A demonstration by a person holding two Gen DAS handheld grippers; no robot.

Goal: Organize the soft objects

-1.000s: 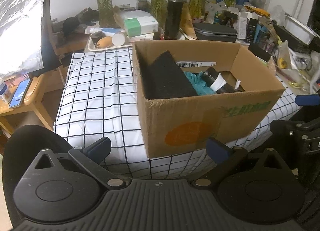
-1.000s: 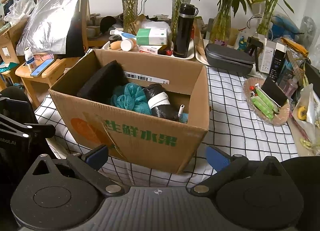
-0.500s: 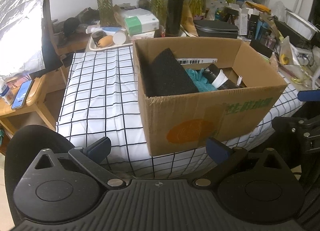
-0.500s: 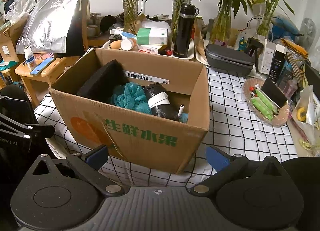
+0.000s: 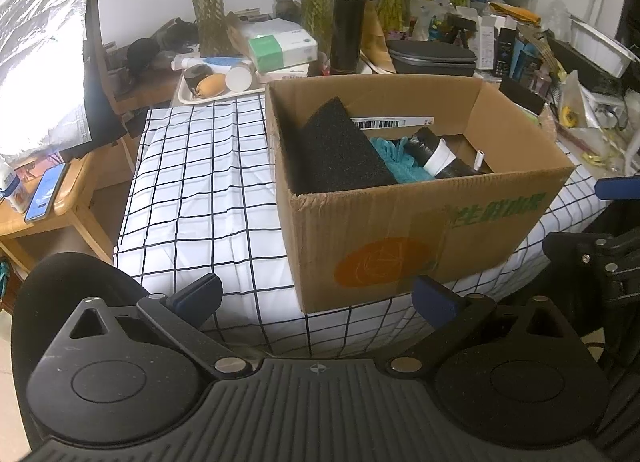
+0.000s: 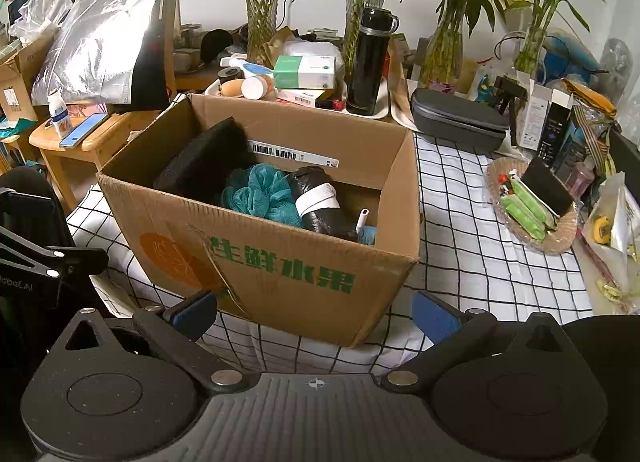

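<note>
A brown cardboard box (image 5: 472,222) (image 6: 304,274) with green print stands on the white checked tablecloth (image 5: 200,182). Inside lie a black foam block (image 5: 336,150) (image 6: 204,158), a teal mesh bath puff (image 5: 400,162) (image 6: 260,192), a black roll with a white band (image 5: 436,154) (image 6: 316,198) and a small white tube (image 6: 362,220). My left gripper (image 5: 316,296) hangs open in front of the box's near left corner. My right gripper (image 6: 314,314) is open before the box's front wall. Neither holds anything.
Behind the box stand a black flask (image 6: 370,62), glass vases with bamboo (image 6: 262,14), a green-white tissue box (image 6: 306,72) and a grey case (image 6: 456,124). A wicker basket (image 6: 556,238) sits right. A wooden side table (image 5: 48,218) with a phone is left.
The left wrist view has risen and pulled slightly back, so the box sits a little lower and farther. The right gripper has barely moved. Both stay open.
</note>
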